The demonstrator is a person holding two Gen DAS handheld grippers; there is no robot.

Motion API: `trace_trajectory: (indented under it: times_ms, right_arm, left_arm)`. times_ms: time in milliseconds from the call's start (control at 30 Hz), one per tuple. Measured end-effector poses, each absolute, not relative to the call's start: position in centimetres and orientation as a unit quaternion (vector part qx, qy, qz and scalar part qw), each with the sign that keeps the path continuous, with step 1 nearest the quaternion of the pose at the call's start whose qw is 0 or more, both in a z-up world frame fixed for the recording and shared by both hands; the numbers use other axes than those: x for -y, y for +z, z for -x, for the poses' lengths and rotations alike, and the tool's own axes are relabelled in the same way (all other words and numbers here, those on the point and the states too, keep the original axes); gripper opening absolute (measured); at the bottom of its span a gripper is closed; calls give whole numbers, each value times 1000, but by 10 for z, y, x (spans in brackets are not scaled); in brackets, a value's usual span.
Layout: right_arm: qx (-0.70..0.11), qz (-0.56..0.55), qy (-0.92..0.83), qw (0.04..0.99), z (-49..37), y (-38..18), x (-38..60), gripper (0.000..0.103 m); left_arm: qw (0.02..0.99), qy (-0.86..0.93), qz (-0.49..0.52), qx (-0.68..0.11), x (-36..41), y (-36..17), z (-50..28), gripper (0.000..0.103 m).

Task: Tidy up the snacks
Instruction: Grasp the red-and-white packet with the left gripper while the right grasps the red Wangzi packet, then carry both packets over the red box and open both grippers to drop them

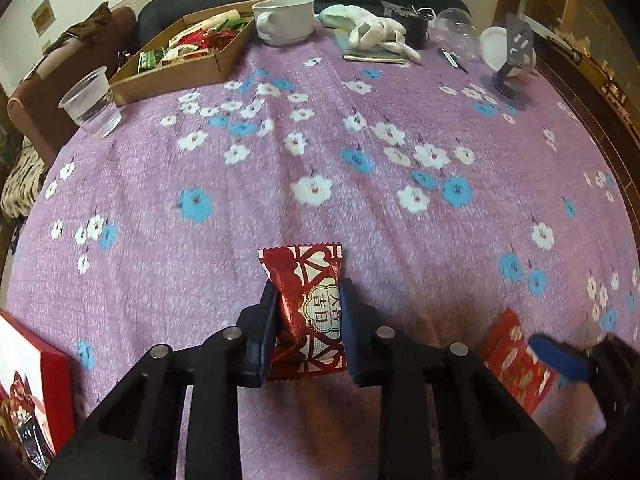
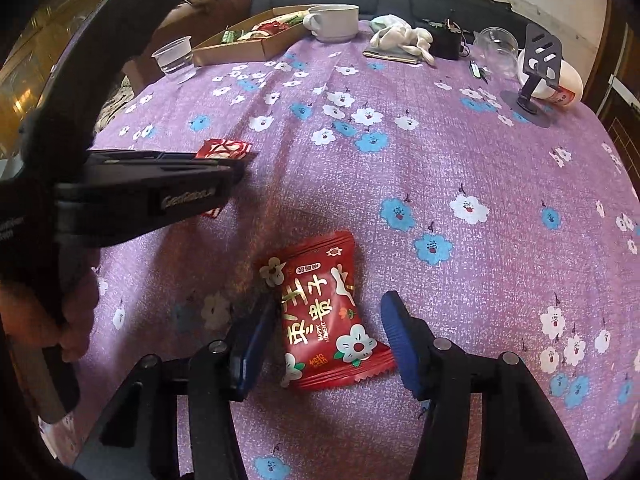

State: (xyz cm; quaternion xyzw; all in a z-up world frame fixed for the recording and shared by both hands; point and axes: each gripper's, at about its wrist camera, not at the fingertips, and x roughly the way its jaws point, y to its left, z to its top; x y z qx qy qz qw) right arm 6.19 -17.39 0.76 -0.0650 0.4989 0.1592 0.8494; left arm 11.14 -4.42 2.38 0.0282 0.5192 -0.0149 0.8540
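My left gripper (image 1: 307, 300) is shut on a red heart-pattern snack packet (image 1: 306, 312) and holds it over the purple flowered tablecloth (image 1: 320, 160). In the right wrist view the same packet (image 2: 224, 149) sticks out past the left gripper's side at the left. My right gripper (image 2: 332, 320) is open around a red snack packet with white flowers (image 2: 324, 320), which lies flat on the cloth between the fingers. That packet also shows in the left wrist view (image 1: 516, 360) at the lower right, beside the right gripper's blue fingertip (image 1: 560, 356).
A cardboard tray (image 1: 168, 76) with several snacks sits at the far left, a clear plastic cup (image 1: 91, 104) beside it. A white mug (image 1: 285, 20), white cloth (image 1: 376, 34), clear cup and phone stand (image 1: 516, 56) line the far edge. A red box (image 1: 32, 392) stands at lower left.
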Motion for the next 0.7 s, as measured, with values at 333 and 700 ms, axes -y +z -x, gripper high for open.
trace_trajectory:
  times_ms: [333,700]
  right_arm:
    - [-490,80,152,855,-59,8,171,52]
    - [-481,80,110,866,-54,8,166,41]
  left_arm:
    - [855,-58,-63,-512,16,28,-27,24]
    - [849,-119,-49,-512,-28,36,74,24]
